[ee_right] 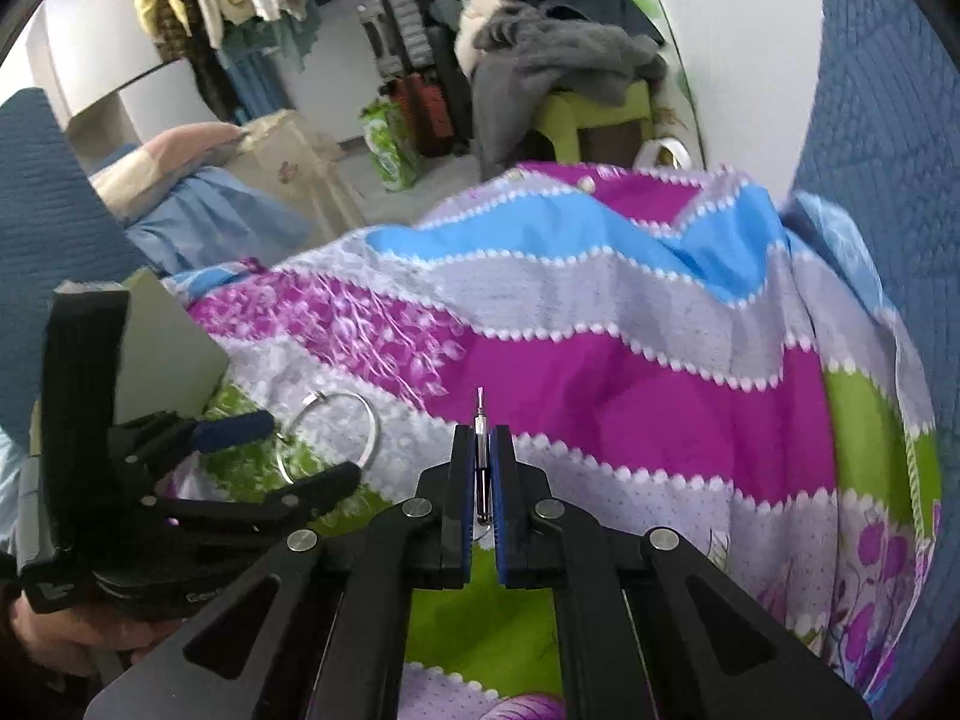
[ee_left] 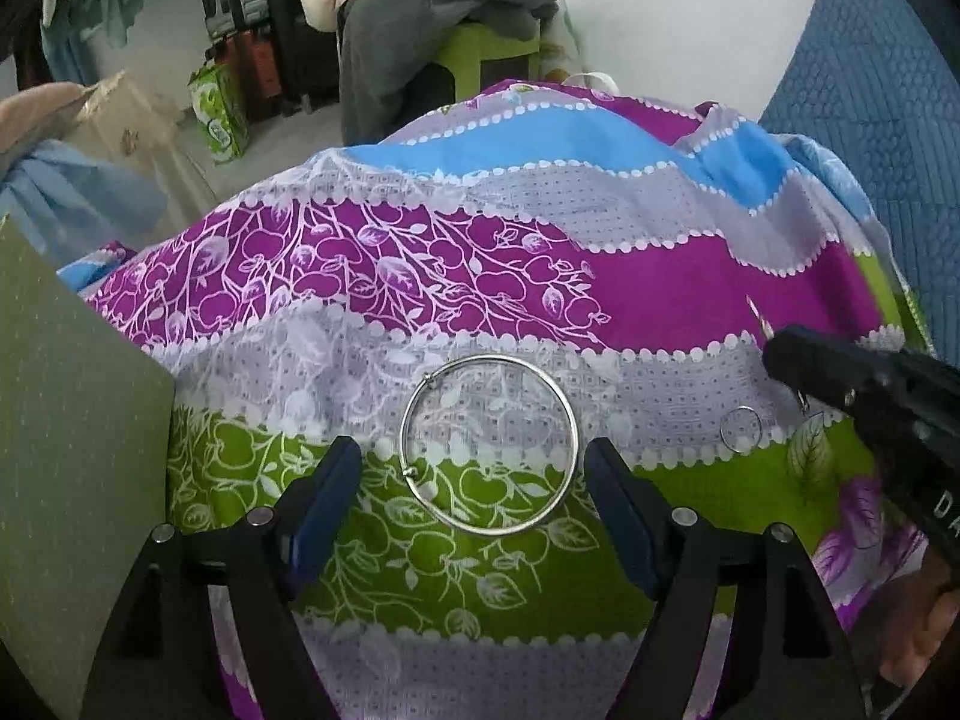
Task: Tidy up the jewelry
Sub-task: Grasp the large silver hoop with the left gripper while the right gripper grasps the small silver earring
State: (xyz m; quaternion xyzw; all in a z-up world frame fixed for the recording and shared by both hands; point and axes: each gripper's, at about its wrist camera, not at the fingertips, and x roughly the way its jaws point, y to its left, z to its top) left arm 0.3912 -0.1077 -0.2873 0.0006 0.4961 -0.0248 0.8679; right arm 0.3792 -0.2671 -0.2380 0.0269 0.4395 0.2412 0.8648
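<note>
Two grippers: left gripper [ee_left: 471, 498] is hanging wide open; right gripper [ee_right: 480, 468] is squeezing a thin metal pin [ee_right: 480, 444].
Bangle [ee_left: 489, 445]: lying on the bedsheet [ee_left: 540, 276], between the left fingers.
Feel: probably light, stiff, slippery; grabbing its rim is looking best.

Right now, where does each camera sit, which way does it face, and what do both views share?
Left wrist: sits behind the open left gripper, faces forward and down over the bangle on the cloth; the right gripper shows at right.
Right wrist: sits behind the right gripper, shut on a thin metal piece; the left gripper shows at left.
Shared: bangle, cloth, green board.
</note>
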